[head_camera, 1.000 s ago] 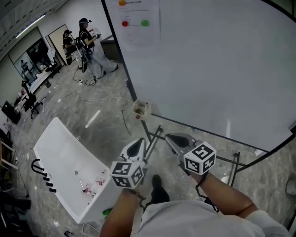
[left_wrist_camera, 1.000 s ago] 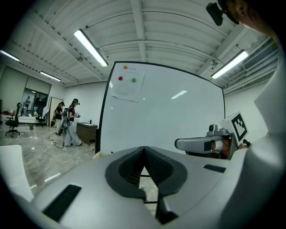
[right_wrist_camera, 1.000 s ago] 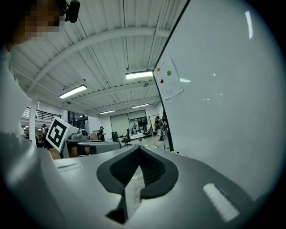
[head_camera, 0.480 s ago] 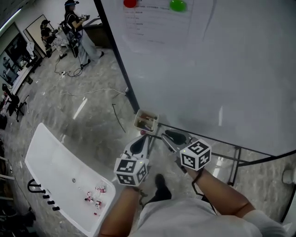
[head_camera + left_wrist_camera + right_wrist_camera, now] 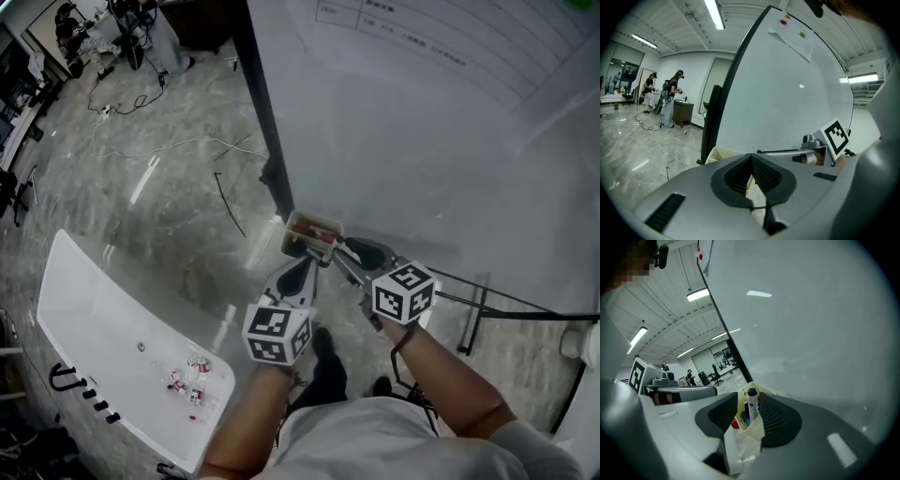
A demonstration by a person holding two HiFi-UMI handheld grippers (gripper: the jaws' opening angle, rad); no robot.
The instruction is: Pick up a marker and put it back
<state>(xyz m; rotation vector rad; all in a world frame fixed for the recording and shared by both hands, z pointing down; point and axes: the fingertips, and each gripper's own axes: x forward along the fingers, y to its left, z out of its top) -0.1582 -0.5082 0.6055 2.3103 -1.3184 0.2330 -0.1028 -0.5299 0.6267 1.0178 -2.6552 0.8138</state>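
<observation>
A cream marker holder hangs at the lower left corner of the whiteboard, with a red cap showing in it. In the right gripper view a white marker with a black cap stands upright in the holder, beside red and blue caps. My right gripper is right at the holder; its jaws are opening, and the pads press on nothing, with holder and marker in the gap ahead. My left gripper hangs just below the holder with its pads together and nothing in them.
A white table with small red-and-white items and black hooks stands at lower left. Cables lie on the grey floor. The whiteboard's black frame post and stand bars run beside my arms. People stand far off at upper left.
Both grippers have moved up and forward to the marker holder, which has come closer in the head view. The right gripper now reaches the holder's edge.
</observation>
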